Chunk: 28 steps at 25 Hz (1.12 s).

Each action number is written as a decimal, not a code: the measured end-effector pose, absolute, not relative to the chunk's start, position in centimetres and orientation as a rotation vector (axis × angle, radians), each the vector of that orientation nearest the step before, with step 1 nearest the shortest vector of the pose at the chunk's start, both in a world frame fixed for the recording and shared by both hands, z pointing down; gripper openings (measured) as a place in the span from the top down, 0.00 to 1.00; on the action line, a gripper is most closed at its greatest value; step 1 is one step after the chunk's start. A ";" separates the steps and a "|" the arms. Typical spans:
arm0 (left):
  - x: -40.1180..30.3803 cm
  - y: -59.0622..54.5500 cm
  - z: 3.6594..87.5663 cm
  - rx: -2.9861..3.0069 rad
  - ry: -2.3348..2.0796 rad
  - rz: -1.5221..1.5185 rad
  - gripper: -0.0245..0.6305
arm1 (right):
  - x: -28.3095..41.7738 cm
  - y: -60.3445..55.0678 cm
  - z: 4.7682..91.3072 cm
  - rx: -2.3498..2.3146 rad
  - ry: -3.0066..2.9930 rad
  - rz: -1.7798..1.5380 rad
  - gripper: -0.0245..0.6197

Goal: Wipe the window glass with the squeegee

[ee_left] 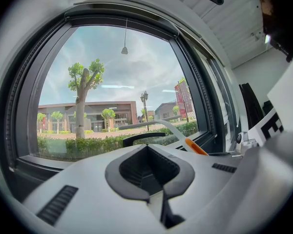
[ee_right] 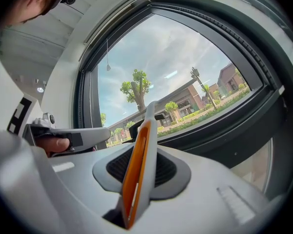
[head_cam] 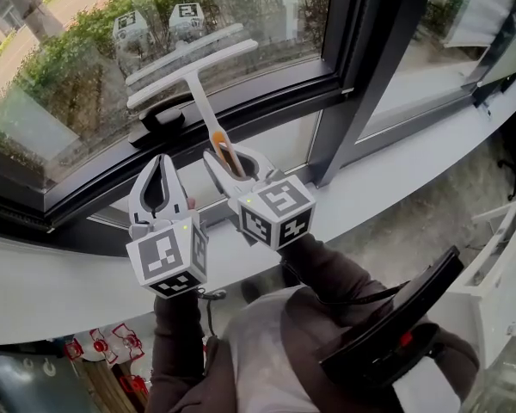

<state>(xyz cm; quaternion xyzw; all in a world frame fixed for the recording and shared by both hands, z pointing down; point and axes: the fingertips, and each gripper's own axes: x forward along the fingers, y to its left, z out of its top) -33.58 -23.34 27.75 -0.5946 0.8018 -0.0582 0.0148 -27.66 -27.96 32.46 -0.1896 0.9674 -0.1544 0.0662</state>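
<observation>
A white squeegee (head_cam: 194, 69) with an orange-trimmed handle leans up from the sill, its blade lying against the lower window glass (head_cam: 77, 76). My right gripper (head_cam: 231, 156) is shut on the bottom of the handle; in the right gripper view the handle (ee_right: 139, 165) stands upright between the jaws of the right gripper (ee_right: 136, 156). To its left, my left gripper (head_cam: 163, 162) is shut with nothing in it and points at the window frame. The left gripper view shows the left gripper (ee_left: 147, 149) with its tips together and the squeegee (ee_left: 179, 134) off to the right.
A black window handle (head_cam: 159, 117) sits on the frame just below the blade. A dark mullion (head_cam: 370, 67) splits the panes to the right. The white sill (head_cam: 396, 170) runs below. A white rack (head_cam: 507, 265) stands at lower right.
</observation>
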 end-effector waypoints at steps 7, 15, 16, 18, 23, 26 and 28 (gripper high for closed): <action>-33.5 -23.4 27.9 -1.855 2.496 -0.181 0.96 | -27.7 -27.8 33.1 -0.555 2.925 -0.508 0.86; -33.2 -23.5 28.0 -1.851 2.501 -0.184 0.96 | -27.5 -27.9 33.8 -0.549 2.937 -0.543 0.87; -33.1 -23.4 28.0 -1.851 2.501 -0.184 0.96 | -27.5 -27.9 33.9 -0.548 2.939 -0.547 0.87; -33.1 -23.4 28.0 -1.850 2.501 -0.183 0.96 | -27.5 -27.8 34.0 -0.543 2.940 -0.556 0.87; -32.9 -23.4 28.0 -1.852 2.503 -0.184 0.96 | -27.5 -27.7 34.0 -0.522 2.936 -0.584 0.87; -32.9 -23.5 28.1 -1.849 2.506 -0.183 0.96 | -27.6 -27.7 34.0 -0.489 2.928 -0.623 0.87; -32.8 -23.5 28.0 -1.844 2.509 -0.184 0.96 | -27.6 -27.6 34.0 -0.466 2.925 -0.645 0.88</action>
